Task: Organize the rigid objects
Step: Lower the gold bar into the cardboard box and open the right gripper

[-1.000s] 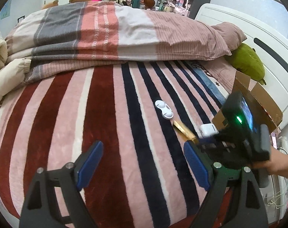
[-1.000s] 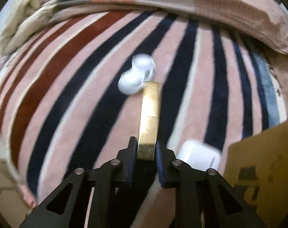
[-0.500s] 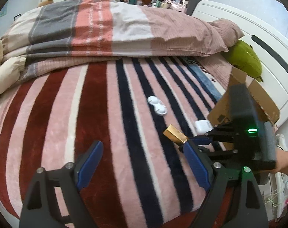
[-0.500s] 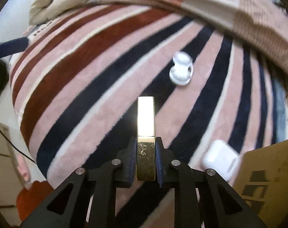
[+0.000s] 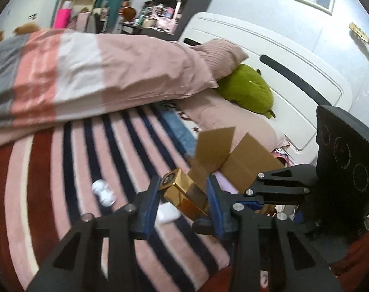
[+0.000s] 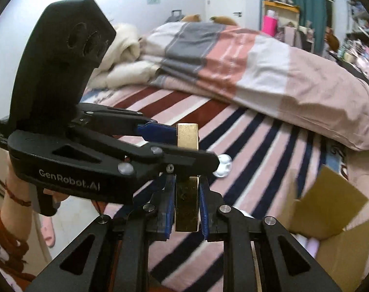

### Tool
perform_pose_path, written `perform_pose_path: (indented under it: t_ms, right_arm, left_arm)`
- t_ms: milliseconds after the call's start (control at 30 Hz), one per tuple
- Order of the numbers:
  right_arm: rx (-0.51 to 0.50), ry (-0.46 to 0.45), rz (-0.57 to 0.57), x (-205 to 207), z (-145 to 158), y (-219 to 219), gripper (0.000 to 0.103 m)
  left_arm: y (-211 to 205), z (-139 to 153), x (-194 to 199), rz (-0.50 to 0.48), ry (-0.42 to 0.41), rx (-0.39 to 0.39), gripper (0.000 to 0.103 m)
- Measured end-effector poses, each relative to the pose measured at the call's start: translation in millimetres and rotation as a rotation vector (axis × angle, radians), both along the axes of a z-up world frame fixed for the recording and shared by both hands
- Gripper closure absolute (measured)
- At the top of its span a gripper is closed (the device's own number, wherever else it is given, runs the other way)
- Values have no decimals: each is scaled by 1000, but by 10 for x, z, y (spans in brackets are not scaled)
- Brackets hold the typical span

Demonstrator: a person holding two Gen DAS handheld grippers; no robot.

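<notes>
My right gripper (image 6: 186, 203) is shut on a gold rectangular bar (image 6: 186, 202) and holds it above the striped blanket. In the left wrist view the gold bar (image 5: 182, 193) lies between the blue pads of my left gripper (image 5: 183, 194), whose jaws stand apart around it; I cannot tell if the pads touch it. The left gripper (image 6: 182, 146) crosses the bar in the right wrist view. A white twin-lobed object (image 5: 103, 193) and a white earbud case (image 5: 167, 213) lie on the blanket. An open cardboard box (image 5: 235, 160) stands at the right.
A folded striped duvet (image 5: 87, 73) lies across the back of the bed. A green plush toy (image 5: 247, 90) rests by the white headboard (image 5: 269, 48). The box (image 6: 330, 219) sits at the bed's right edge.
The right gripper lifted the gold bar off the blanket and swung it toward the left gripper. The left gripper turned right and its jaws narrowed around the bar.
</notes>
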State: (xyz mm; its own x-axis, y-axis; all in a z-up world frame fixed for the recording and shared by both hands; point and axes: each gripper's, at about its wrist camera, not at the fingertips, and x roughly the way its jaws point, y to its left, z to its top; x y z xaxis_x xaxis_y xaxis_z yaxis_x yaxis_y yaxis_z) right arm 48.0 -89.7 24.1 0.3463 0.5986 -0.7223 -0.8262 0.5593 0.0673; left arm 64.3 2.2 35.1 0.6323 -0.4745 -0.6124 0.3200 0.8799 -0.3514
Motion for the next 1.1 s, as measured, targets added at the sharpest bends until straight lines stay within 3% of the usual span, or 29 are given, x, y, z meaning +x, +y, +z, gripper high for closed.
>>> perform_pose_path:
  t_ms: [200, 333, 533, 633, 733, 800, 967, 1100]
  right_arm:
    - [38, 25, -100, 323, 121, -607, 90]
    - [41, 98, -177, 584, 84, -990, 90]
    - [-30, 258, -239, 882, -227, -1305, 90]
    - [-80, 302, -246, 918, -380, -1315, 89]
    - [-108, 313, -255, 924, -457, -1319, 89]
    - [-125, 304, -264, 911, -458, -1321, 88]
    - [-117, 245, -267, 806, -368, -1277, 81]
    - [-55, 166, -204, 589, -137, -1088, 75]
  left_arm:
    - [-638, 96, 466, -94, 45, 41, 68]
    - [-1051, -68, 805, -152, 154, 77, 67]
    - [-1416, -384, 1037, -165, 309, 210, 65]
    - [-1493, -441, 1040, -143, 328, 295, 60]
    - [-1446, -400, 1009, -133, 310, 298, 41]
    - [-1417, -346, 976, -120, 284, 303, 35]
    - [-1040, -55, 782, -67, 211, 234, 30]
    - [-645, 144, 538, 17, 149, 231, 27]
